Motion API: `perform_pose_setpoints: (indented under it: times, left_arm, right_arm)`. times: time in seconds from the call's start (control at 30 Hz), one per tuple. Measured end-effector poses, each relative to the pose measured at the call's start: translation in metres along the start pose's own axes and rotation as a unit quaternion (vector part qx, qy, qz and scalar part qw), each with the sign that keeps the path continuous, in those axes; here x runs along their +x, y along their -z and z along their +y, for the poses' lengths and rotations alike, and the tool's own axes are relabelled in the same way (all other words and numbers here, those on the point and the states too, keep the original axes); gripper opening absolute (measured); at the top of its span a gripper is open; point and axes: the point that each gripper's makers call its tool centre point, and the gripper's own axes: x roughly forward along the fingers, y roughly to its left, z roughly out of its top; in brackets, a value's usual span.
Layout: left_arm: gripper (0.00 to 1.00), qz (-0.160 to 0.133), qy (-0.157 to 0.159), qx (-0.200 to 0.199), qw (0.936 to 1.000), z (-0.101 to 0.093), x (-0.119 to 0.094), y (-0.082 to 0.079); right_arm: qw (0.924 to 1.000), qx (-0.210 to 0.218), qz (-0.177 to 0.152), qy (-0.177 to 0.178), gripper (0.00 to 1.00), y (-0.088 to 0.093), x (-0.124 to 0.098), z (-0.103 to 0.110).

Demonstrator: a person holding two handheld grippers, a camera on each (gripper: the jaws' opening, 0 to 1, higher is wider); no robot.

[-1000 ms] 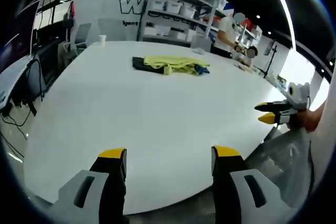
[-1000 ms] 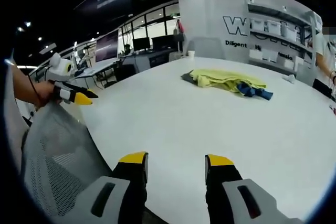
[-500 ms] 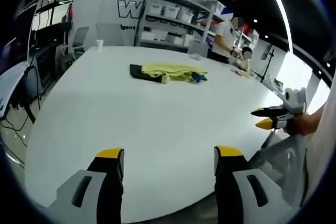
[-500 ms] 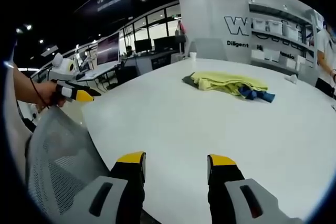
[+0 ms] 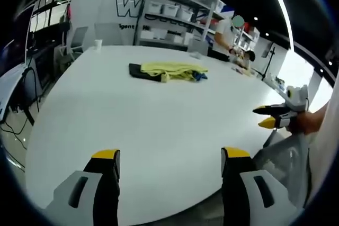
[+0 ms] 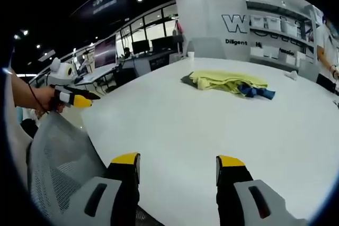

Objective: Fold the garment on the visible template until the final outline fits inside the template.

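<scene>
Garment [image 5: 168,70]: soft yellow cloth, rumpled heap with dark and blue parts, far across tabletop [image 5: 148,120].
Tabletop: smooth, white, rounded edge.
Left gripper [image 5: 170,158]: jaws spread, holding nothing, yellow tips.
Right gripper [image 6: 178,161]: jaws spread, holding nothing.
Chair [image 6: 58,157]: grey mesh back, near edge.

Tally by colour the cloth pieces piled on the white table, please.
Yellow garment: 1
Dark cloth piece at one end of the pile: 1
Blue cloth piece at the other end: 1
Total: 3
</scene>
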Motion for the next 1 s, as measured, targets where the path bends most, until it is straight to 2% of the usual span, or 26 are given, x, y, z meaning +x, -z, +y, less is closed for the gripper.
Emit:
perform_pose_setpoints:
  times: [0.4, 0.53, 1.0]
  left_arm:
    - [0.90, -0.004, 0.004, 0.002, 1.0000, -0.007, 0.007, -0.007]
    - [0.90, -0.001, 0.009, 0.012, 0.9999, -0.009, 0.010, -0.009]
    - [0.91, -0.002, 0.023, 0.018, 0.9996, -0.010, 0.029, -0.026]
  right_arm:
    - [0.9999, 0.010, 0.001, -0.005, 0.73, -0.002, -0.001, 0.003]
    - [0.9999, 0.011, 0.001, -0.009, 0.81, -0.003, 0.000, 0.004]
    - [0.9999, 0.009, -0.003, -0.011, 0.90, -0.018, 0.009, -0.010]
